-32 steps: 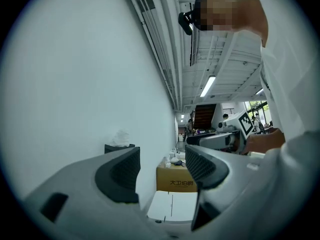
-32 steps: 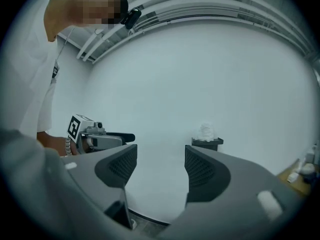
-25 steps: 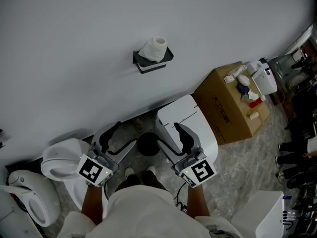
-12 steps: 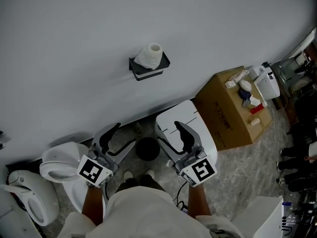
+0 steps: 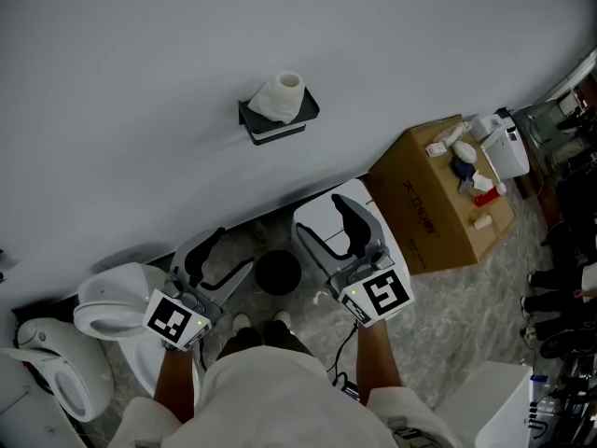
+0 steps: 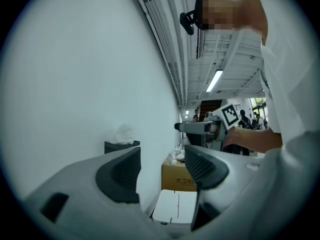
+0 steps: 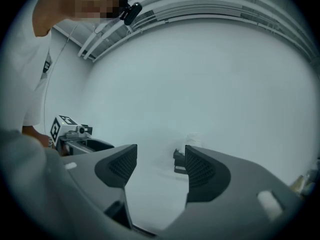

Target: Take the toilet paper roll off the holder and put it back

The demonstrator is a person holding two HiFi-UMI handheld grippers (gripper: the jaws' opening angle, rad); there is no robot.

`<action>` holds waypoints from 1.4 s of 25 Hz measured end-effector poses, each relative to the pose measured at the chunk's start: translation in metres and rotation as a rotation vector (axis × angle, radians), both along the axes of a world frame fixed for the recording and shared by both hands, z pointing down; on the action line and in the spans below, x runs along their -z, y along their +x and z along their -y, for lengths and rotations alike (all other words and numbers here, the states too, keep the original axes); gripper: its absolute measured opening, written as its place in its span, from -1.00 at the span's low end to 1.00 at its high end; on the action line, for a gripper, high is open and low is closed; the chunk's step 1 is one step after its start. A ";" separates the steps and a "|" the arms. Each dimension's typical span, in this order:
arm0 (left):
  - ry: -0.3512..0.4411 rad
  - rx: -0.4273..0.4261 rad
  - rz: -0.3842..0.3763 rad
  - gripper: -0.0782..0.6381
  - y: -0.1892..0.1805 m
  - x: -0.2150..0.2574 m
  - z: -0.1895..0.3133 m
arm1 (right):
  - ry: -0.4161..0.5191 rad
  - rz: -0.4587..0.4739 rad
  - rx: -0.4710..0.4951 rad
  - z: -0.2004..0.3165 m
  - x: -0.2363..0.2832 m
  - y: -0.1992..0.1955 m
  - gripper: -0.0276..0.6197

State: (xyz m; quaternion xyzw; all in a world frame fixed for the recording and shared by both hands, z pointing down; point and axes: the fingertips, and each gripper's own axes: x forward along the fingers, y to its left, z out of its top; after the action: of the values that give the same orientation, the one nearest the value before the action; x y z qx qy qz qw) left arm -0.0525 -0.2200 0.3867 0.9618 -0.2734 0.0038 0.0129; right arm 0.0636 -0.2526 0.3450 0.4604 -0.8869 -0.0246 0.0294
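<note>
Pale grey wall fills almost everything ahead of us as we stand facing it with a gripper in each hand. Our left gripper has its jaws wide apart with nothing between them. Our right gripper, held a little nearer the wall, is just as wide and just as empty.

The toilet paper roll stands upright in its black holder on the wall. It is well ahead of both grippers and roughly in line with the gap between them, and neither gripper touches it. Looking along the right gripper's jaws, we see the holder far off, just beside the right-hand jaw. The way from both grippers to the roll is open air in front of bare wall.

Below the right gripper sits a white box against the wall. Just beyond it, to the right, is a cardboard box with small bottles and packets on top. Under the gap between the grippers a round black object rests on the stone floor. Low down, left of the left gripper, are two white toilets.
</note>
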 end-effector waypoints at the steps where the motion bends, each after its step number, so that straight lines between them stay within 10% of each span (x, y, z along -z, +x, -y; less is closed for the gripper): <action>1: -0.006 0.002 0.001 -0.05 0.000 -0.002 0.001 | 0.008 -0.009 -0.009 0.013 0.003 0.002 0.00; 19: -0.137 0.040 -0.003 -0.07 -0.013 -0.056 0.047 | -0.023 -0.106 -0.093 0.216 -0.011 -0.009 0.14; 35: -0.235 0.049 -0.016 -0.07 -0.005 -0.093 0.070 | -0.010 -0.138 -0.100 0.285 -0.028 -0.018 0.18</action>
State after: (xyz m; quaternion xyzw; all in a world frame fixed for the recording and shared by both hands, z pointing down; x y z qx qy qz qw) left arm -0.0571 -0.2900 0.4800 0.9467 -0.2942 0.0277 0.1278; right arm 0.0459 -0.5373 0.3733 0.5011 -0.8588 -0.0502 0.0938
